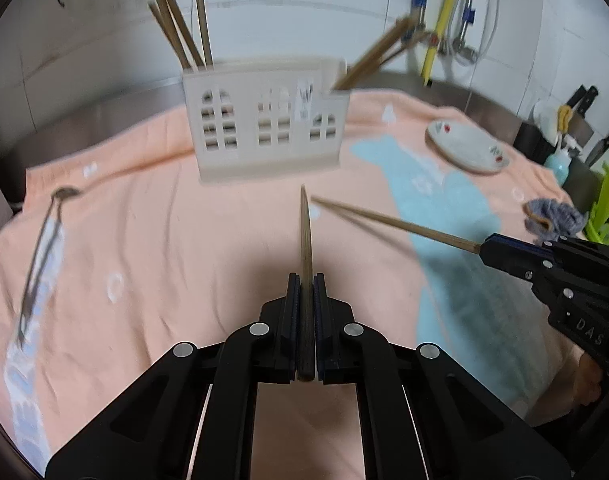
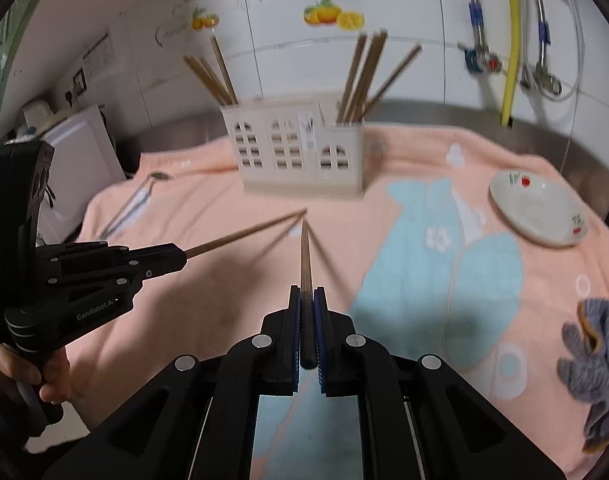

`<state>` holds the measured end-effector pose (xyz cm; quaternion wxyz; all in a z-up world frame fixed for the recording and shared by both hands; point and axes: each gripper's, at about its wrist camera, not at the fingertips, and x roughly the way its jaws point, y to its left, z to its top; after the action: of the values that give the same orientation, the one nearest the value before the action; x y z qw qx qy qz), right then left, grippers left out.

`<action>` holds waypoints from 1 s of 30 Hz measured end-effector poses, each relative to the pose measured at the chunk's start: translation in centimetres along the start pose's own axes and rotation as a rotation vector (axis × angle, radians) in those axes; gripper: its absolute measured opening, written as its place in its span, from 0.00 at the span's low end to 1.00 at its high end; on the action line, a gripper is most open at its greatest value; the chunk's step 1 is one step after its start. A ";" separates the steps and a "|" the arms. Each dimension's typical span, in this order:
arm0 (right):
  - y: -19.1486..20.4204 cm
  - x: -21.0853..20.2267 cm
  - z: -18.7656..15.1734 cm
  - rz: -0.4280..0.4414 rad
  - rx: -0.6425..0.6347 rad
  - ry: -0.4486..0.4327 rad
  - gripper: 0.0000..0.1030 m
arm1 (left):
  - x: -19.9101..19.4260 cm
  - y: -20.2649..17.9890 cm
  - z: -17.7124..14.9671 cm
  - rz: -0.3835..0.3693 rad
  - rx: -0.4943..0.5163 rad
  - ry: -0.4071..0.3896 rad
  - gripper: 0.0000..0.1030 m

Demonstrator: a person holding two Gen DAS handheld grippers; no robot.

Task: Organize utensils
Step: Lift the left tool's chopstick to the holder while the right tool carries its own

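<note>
Soft indoor light, motion blur, dark curved fisheye edges.

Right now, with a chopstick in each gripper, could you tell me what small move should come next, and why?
Probably carry the left gripper forward and up toward the holder. Its chopstick points that way but sits low, and other chopsticks already stand there.

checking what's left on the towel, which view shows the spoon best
The left wrist view: the spoon lies full length on the towel at the left, though blurred. The right wrist view shows it smaller and farther away, its lower end running behind the left claw.
</note>
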<state>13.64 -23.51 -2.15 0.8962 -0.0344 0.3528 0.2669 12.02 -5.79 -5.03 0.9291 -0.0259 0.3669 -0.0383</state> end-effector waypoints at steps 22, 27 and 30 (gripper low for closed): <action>1.3 -3.4 14.9 0.031 -0.143 -0.108 0.06 | -3.4 3.6 9.8 -0.074 0.028 -0.134 0.05; 0.7 -4.7 18.8 0.024 -0.156 -0.110 0.06 | -4.9 3.9 12.3 -0.079 0.043 -0.175 0.05; 0.4 -5.1 20.0 0.011 -0.163 -0.111 0.06 | -5.9 3.8 13.7 -0.080 0.056 -0.206 0.05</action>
<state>22.63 -20.44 16.20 0.9070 -0.0904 0.2800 0.3013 17.25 -1.18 8.69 0.9600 -0.0183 0.2669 -0.0827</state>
